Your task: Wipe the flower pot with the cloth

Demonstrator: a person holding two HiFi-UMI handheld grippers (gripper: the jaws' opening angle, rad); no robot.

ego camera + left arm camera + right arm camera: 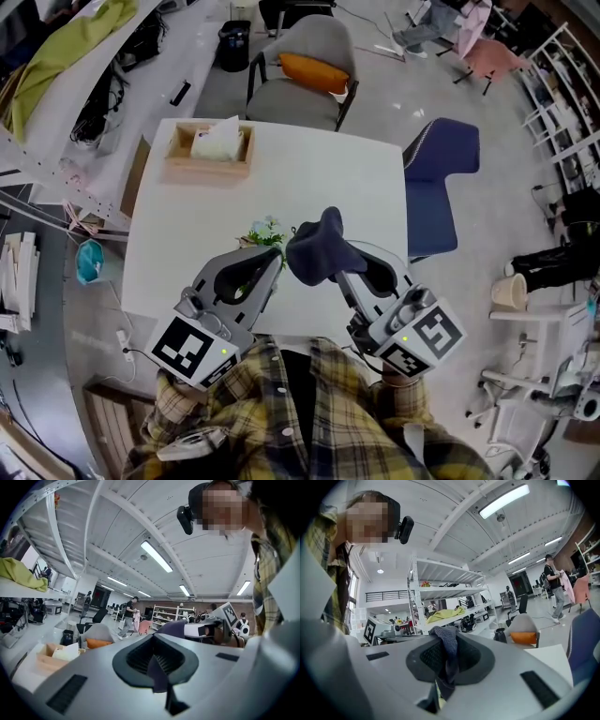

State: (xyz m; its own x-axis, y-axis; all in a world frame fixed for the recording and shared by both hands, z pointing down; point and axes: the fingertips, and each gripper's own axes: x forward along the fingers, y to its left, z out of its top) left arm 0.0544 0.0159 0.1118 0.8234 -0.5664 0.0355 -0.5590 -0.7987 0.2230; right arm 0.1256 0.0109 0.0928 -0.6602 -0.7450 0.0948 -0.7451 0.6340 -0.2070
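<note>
Worktop [328, 178]: white, with a wooden tissue box [210, 150] at its far left corner.

Flower pot [262, 234]: stands upright on the worktop, on the near side of the tissue box and slightly right of it. It carries a small plant with green leaves and pale flowers. The pot body is largely hidden under the left gripper's tip.

Cloth [314, 248]: dark blue, bunched, held in the air just right of the flower pot and further from the tissue box. It is not seen to touch the pot.

Left gripper [277, 258]: jaws fully together. The left gripper view shows a thin strip of the cloth [157, 672] pinched between them. The tip lies over the pot's near side.

Right gripper [330, 262]: jaws closed on the cloth. A fold of the fabric [447, 644] rises over the pads and hangs between them in the right gripper view.

Both grippers point towards the tissue box, tips close together.
</note>
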